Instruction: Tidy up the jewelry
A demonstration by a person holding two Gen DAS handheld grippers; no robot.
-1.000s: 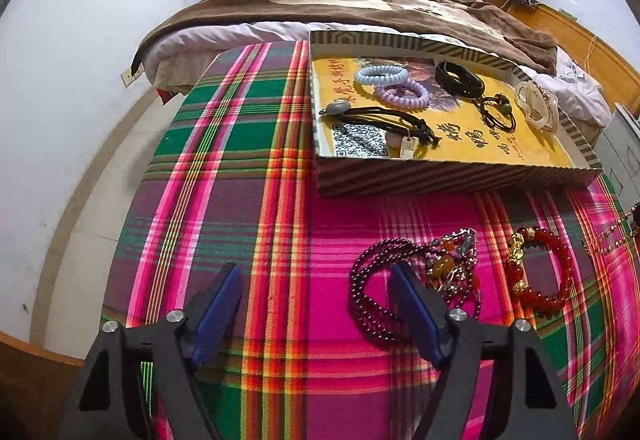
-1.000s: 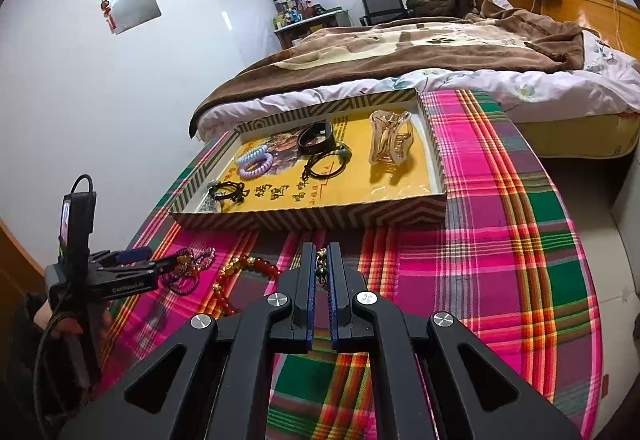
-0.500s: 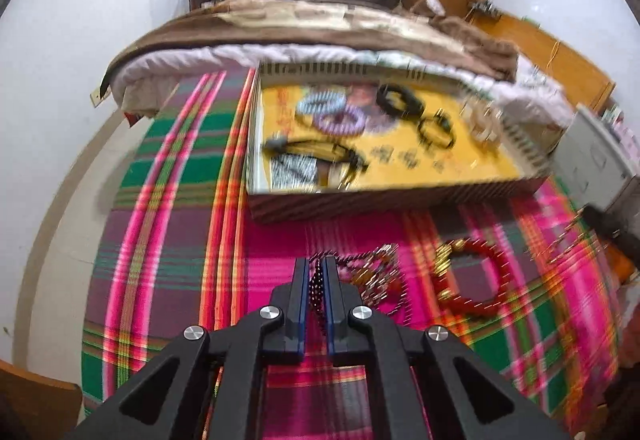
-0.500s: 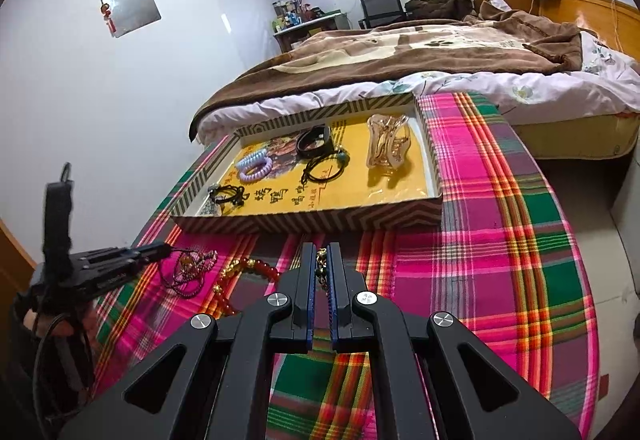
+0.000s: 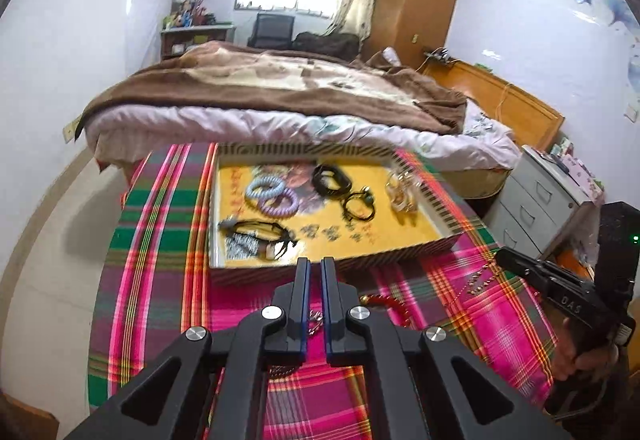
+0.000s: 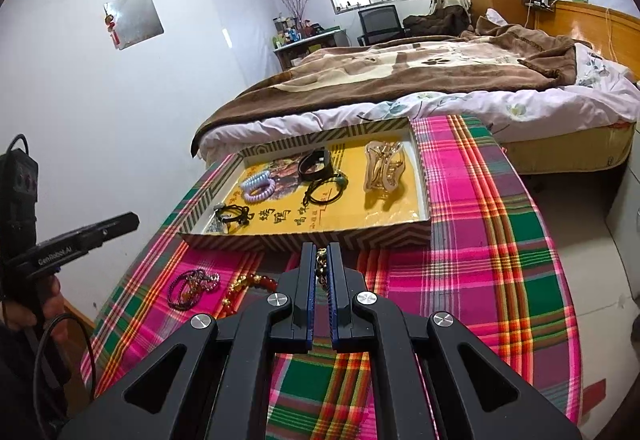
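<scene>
A striped tray (image 5: 336, 270) (image 6: 312, 240) with a yellow floor holds hair ties, black cords and a clear hair claw (image 6: 384, 170). My left gripper (image 5: 316, 264) is raised above the plaid cloth with its jaws nearly together; a small bit of chain shows low between them and nothing more can be made out. The dark purple bead bracelet (image 6: 192, 286) and a red bead bracelet (image 6: 250, 286) (image 5: 386, 304) lie on the cloth in front of the tray. My right gripper (image 6: 321, 254) is shut on a gold chain (image 6: 321, 266), held above the cloth near the tray's front wall.
A bed with a brown blanket (image 5: 280, 80) stands behind the table. A grey drawer unit (image 5: 536, 200) is at the right. A thin gold chain (image 5: 480, 280) lies on the cloth below the right gripper. White wall at the left.
My left gripper closed beside the purple bracelet, then rose and tilted up. The purple bracelet still lies on the cloth. My right gripper stayed shut on the gold chain, almost still.
</scene>
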